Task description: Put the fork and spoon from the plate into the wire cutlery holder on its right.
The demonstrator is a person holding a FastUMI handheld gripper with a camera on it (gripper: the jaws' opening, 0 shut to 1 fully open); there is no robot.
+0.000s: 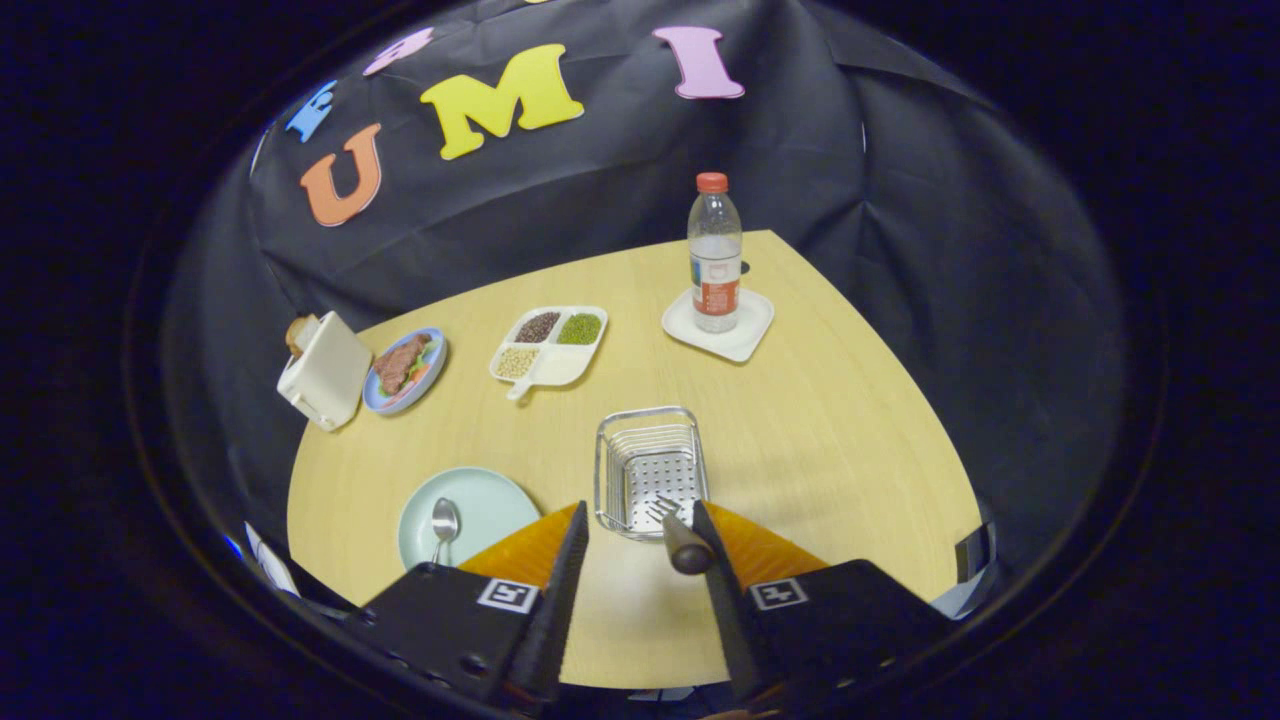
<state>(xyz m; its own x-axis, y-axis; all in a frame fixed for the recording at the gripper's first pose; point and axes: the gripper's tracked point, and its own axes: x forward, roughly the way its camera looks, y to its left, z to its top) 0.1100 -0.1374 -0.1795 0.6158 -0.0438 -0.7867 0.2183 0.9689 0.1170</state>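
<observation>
1. Gripper [640, 522] above the counter [820, 440], fingers spread wide apart, nothing clamped between both.
2. Fork [676, 530] lying against the inner face of the right finger [712, 540], tines forward, over the near rim of the wire cutlery holder [648, 468]; left finger well clear of it (actual contact with the right finger cannot be confirmed).
3. Holder just ahead of the fingertips, perforated floor visible inside.
4. Spoon [443, 527] resting on the pale green plate [490, 500], left of the left finger, bowl pointing away.
5. Further beyond: divided tray of beans [549, 345], water bottle [715, 252] upright on a white coaster [745, 335], small food plate [404, 370] beside a white toaster [325, 370].
</observation>
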